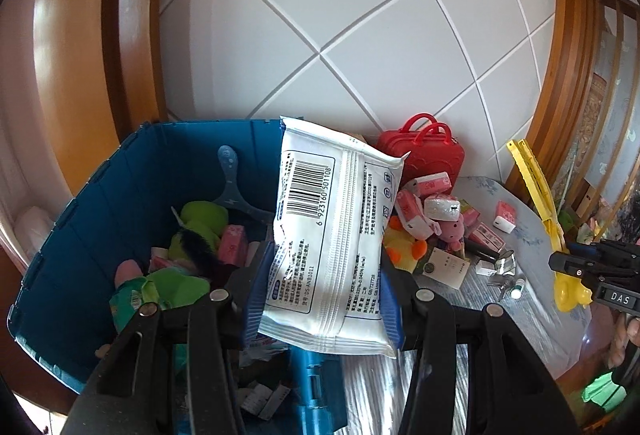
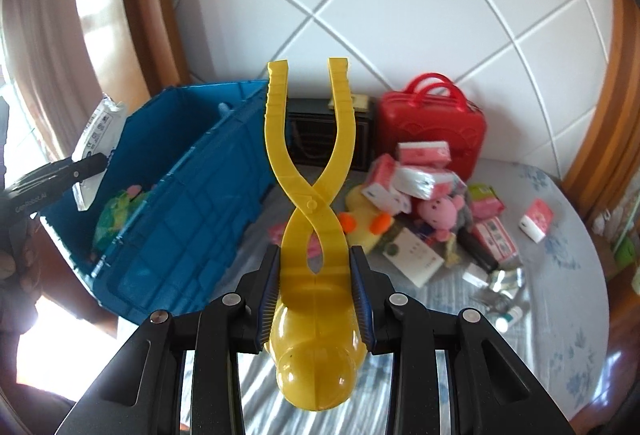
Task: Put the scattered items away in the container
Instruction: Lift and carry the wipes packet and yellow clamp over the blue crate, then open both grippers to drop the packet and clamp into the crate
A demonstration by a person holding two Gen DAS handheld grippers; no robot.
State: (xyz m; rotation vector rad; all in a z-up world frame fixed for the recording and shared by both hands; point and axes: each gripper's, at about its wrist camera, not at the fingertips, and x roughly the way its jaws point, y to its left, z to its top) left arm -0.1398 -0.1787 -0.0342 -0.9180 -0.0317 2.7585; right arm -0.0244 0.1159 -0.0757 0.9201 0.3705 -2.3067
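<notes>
My left gripper (image 1: 322,299) is shut on a white wet-wipe pack (image 1: 332,231) with a barcode, held upright over the right rim of the blue crate (image 1: 92,195). The crate holds green plush toys, a pink tissue pack and a blue plastic piece. My right gripper (image 2: 316,291) is shut on a yellow snowball-maker tong (image 2: 310,171), its handles pointing up and away. In the left wrist view the tong (image 1: 536,191) and the right gripper (image 1: 576,267) show at the far right. In the right wrist view the left gripper (image 2: 86,165) holds the pack (image 2: 96,139) at the left, by the crate (image 2: 192,203).
A heap of pink tissue packs (image 2: 416,171), a pink plush (image 2: 440,213), a yellow duck (image 2: 366,223) and small boxes lies on the blue-patterned cloth. A red case (image 2: 432,123) and a dark box (image 2: 328,139) stand against the tiled wall. Wooden frames flank both sides.
</notes>
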